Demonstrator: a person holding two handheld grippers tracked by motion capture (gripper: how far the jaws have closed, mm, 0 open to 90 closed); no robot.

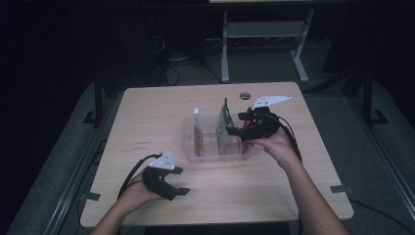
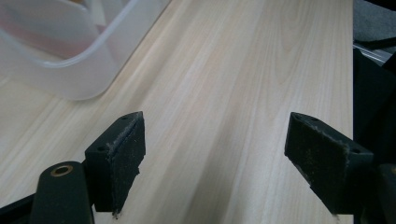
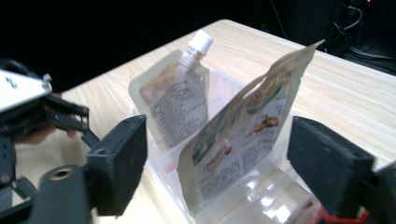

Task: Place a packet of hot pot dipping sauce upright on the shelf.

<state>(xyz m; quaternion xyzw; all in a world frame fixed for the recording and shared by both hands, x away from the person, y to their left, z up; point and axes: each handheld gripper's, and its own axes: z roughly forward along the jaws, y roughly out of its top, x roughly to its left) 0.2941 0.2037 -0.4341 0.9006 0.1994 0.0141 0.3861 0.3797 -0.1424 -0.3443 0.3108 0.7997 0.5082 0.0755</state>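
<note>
We note a clear plastic bin (image 1: pixel 215 147) at mid surface (image 1: pixel 147 127), w/ two pouches standing upright inside, apart from each other. Spouted pouch (image 3: pixel 175 105), white cap, sits at the bin's left part; flat printed pouch (image 3: pixel 238 135) at its right part. Right gripper (image 1: pixel 234 125) is just beside the bin's right end, jaws spread, printed pouch btwn them in the right gripper view; contact we cannot tell. Left gripper (image 1: pixel 177 188) is over bare wood near the front edge, apart from the bin, jaws spread wide, nothing btwn them.
</note>
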